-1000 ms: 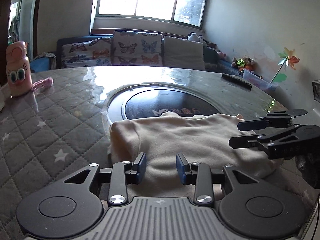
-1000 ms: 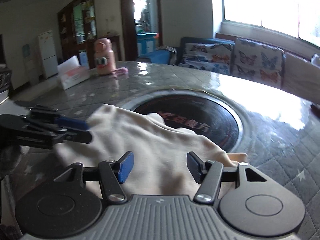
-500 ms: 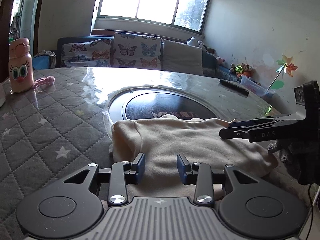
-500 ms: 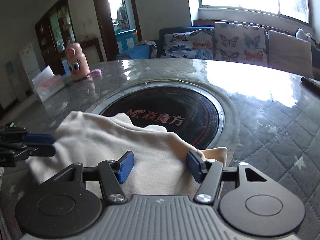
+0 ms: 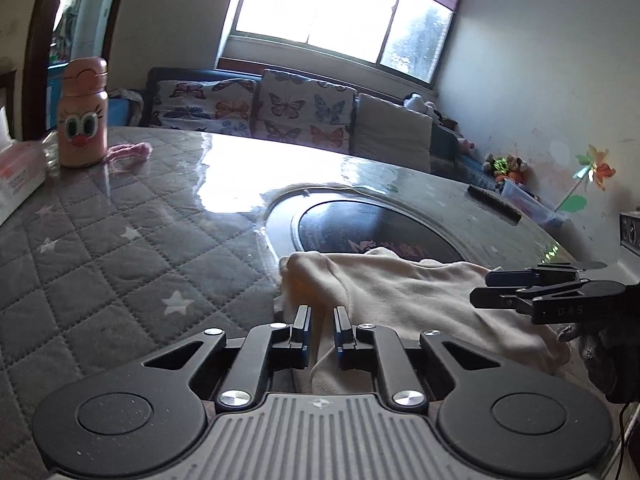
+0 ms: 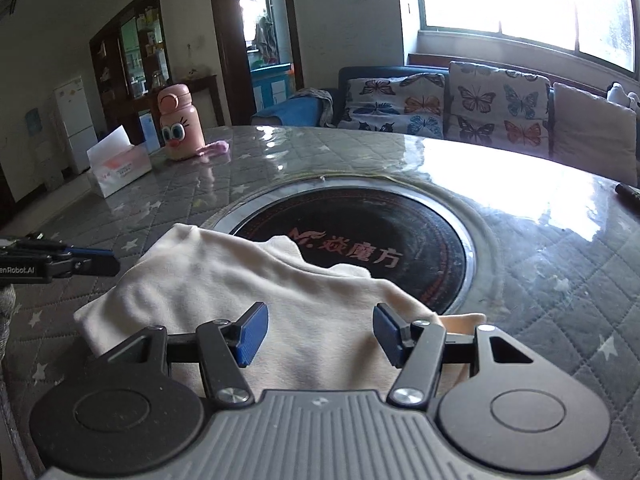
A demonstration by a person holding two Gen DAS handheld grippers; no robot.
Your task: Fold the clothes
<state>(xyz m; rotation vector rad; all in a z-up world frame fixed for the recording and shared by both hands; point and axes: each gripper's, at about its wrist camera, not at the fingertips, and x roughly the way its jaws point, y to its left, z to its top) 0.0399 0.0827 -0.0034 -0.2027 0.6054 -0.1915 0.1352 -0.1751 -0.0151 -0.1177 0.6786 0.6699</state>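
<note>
Matt cream cloth garment [image 6: 248, 292] on glossy quilted table [image 6: 560, 280].

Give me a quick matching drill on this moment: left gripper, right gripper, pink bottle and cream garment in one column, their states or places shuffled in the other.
Things:
1. left gripper
2. right gripper
3. pink bottle
4. cream garment

States or places:
A. lies partly over the dark round inset in the table
B. jaws wide apart above the cloth
C. stands upright at the far edge of the table, beside a tissue box
D. jaws have just been closing, now nearly together on a fold of cloth

Pairs: 1-D, 2-B, 3-C, 4-A
</note>
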